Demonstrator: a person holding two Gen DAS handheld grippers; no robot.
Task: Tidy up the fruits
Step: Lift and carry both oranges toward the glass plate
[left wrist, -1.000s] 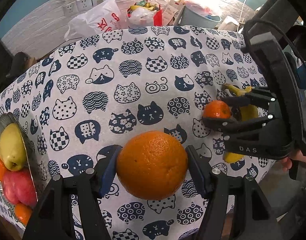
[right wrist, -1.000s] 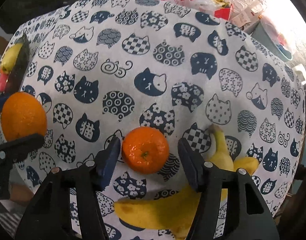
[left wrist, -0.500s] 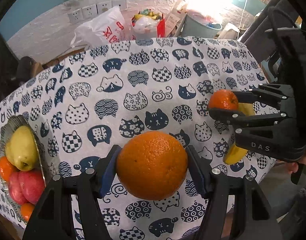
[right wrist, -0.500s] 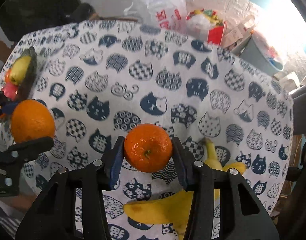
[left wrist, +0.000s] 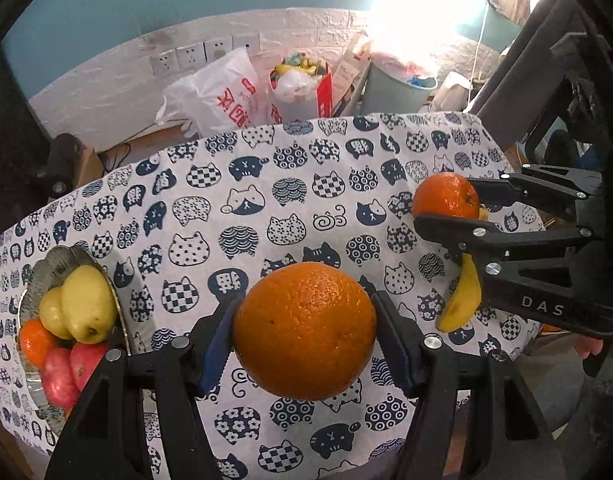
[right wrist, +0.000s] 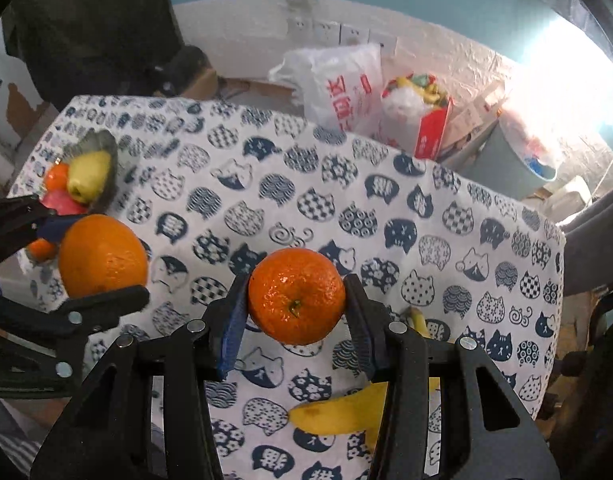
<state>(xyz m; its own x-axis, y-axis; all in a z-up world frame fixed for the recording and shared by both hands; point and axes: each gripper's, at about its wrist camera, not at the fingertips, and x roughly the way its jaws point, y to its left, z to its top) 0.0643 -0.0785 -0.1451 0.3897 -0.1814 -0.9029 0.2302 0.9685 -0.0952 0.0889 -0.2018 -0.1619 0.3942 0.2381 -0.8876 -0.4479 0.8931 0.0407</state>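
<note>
The left gripper [left wrist: 304, 330] pinched a large orange [left wrist: 304, 330] between its blue pads, both pads pressed against the fruit's sides, and held it clear above the cat-print tablecloth [left wrist: 266, 208]. The right gripper [right wrist: 296, 296] clamped a smaller tangerine [right wrist: 296, 296] the same way — stem scar facing the camera, pads tight on either side, the fruit off the cloth.

In the left wrist view the right gripper [left wrist: 446, 204] showed at the right edge with its tangerine [left wrist: 445, 196] between the jaws, and a banana [left wrist: 462, 298] lay on the cloth beneath it. In the right wrist view the banana [right wrist: 338, 410] lay partly behind that gripper's right finger.

A glass fruit dish [left wrist: 58, 264] sat at the cloth's left edge — it held yellow-green pears [left wrist: 84, 306], red apples [left wrist: 72, 368] and a small orange fruit [left wrist: 34, 342].

Past the table's far edge stood a white plastic bag [left wrist: 214, 96] with red lettering, a red carton [left wrist: 302, 88] stuffed with wrappers, and a grey bin [left wrist: 394, 88], against a white brick wall with sockets [left wrist: 194, 54].
</note>
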